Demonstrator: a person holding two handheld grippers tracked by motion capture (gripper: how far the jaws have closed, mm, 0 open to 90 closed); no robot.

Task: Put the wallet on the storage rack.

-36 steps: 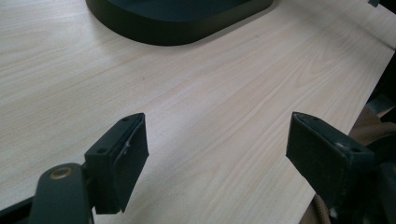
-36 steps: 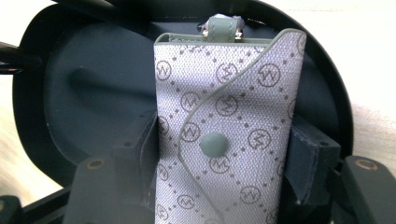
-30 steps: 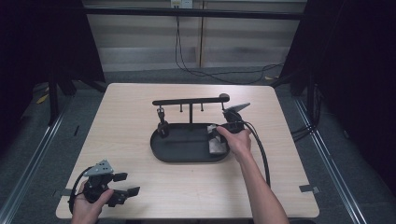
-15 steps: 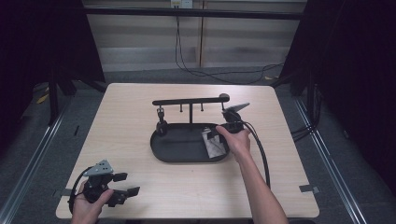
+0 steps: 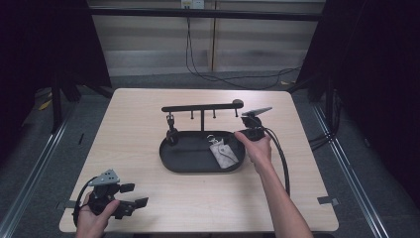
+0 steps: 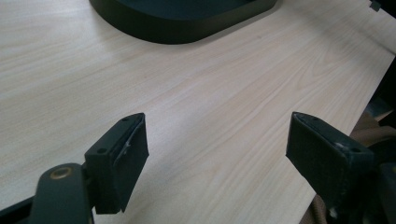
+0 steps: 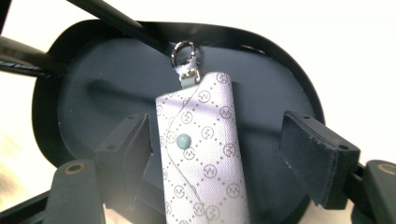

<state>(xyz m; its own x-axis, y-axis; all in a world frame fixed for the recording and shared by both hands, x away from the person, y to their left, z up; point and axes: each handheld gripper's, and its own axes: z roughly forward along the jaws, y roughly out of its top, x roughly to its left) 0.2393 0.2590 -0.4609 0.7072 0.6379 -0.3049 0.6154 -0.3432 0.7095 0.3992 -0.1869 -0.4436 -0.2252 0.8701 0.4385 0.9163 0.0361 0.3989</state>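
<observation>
A lilac patterned key pouch (image 5: 222, 152) (image 7: 205, 154) with a metal clasp (image 7: 183, 49) lies flat in the right end of a black oval tray (image 5: 198, 167) (image 7: 93, 93). My right gripper (image 5: 238, 138) (image 7: 219, 137) hovers just over it at the tray's right rim. Its jaws have just been opening and now stand open. The pouch lies between them, clear of both pads. My left gripper (image 5: 134, 195) (image 6: 217, 158) rests near the table's front left corner, open with nothing between its jaws, pointing toward the tray (image 6: 187, 18).
A black stand with a horizontal bar and small hooks (image 5: 203, 107) rises from the tray's far side. The right gripper's cable (image 5: 282, 158) trails back along the forearm. Bare wooden tabletop (image 5: 138, 129) surrounds the tray.
The right gripper's jaws have opened and let go of the pouch, which now lies in the tray. The left hand has stayed where it was.
</observation>
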